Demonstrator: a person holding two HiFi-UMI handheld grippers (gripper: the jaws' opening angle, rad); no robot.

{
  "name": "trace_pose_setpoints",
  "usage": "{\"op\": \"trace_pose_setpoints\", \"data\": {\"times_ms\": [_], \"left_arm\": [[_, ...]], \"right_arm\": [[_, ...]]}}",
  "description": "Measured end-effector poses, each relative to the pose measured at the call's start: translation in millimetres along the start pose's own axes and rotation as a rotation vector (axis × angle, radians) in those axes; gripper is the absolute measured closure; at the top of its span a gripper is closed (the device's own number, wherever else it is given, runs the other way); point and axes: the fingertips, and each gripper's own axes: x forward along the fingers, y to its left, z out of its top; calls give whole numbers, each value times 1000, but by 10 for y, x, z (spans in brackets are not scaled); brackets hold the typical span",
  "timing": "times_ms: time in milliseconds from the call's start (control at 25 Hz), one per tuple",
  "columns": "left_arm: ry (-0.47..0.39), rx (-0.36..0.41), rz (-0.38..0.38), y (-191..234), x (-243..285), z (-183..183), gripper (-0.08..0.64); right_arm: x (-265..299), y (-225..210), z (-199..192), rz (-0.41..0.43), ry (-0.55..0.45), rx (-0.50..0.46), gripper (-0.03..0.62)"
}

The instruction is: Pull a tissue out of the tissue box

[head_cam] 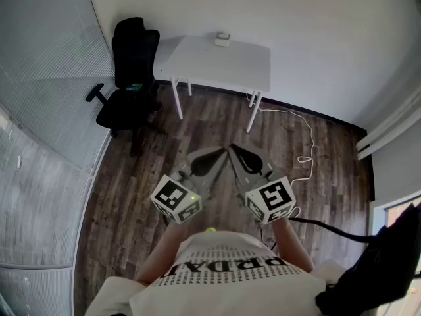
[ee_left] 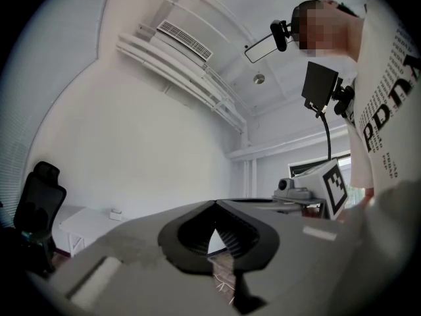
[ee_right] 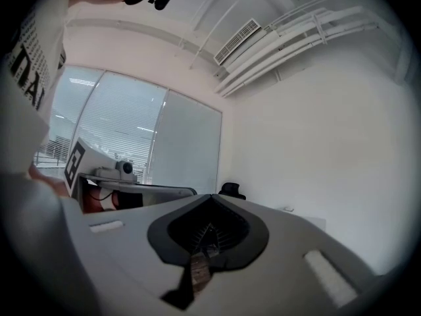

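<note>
We've got the left gripper (ee_left: 214,203) and right gripper (ee_right: 210,196) with fingers closed, empty; the tissue box (head_cam: 223,39) sits on the tabletop (head_cam: 197,61), well ahead of the fingers.

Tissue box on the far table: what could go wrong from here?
1. The tissue box sits at the far edge of the white table, by the wall; reaching across could shove it instead of gripping tissue.
2. A loose cable trails over the floor beside the table: a possible trip or snag on the approach.
3. Left gripper and right gripper are both shut and empty; they must open before the grab.
</note>
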Motion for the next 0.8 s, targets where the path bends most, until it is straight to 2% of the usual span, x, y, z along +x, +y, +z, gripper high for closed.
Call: {"op": "trace_pose_setpoints", "data": {"times_ms": [520, 800], "left_arm": [[10, -17, -4, 27, -246, -30, 569], [20, -16, 17, 119, -251, -96, 569]], "right_arm": [[21, 260, -34, -3, 24, -38, 584], [40, 108, -143, -33, 62, -43, 584]]}}
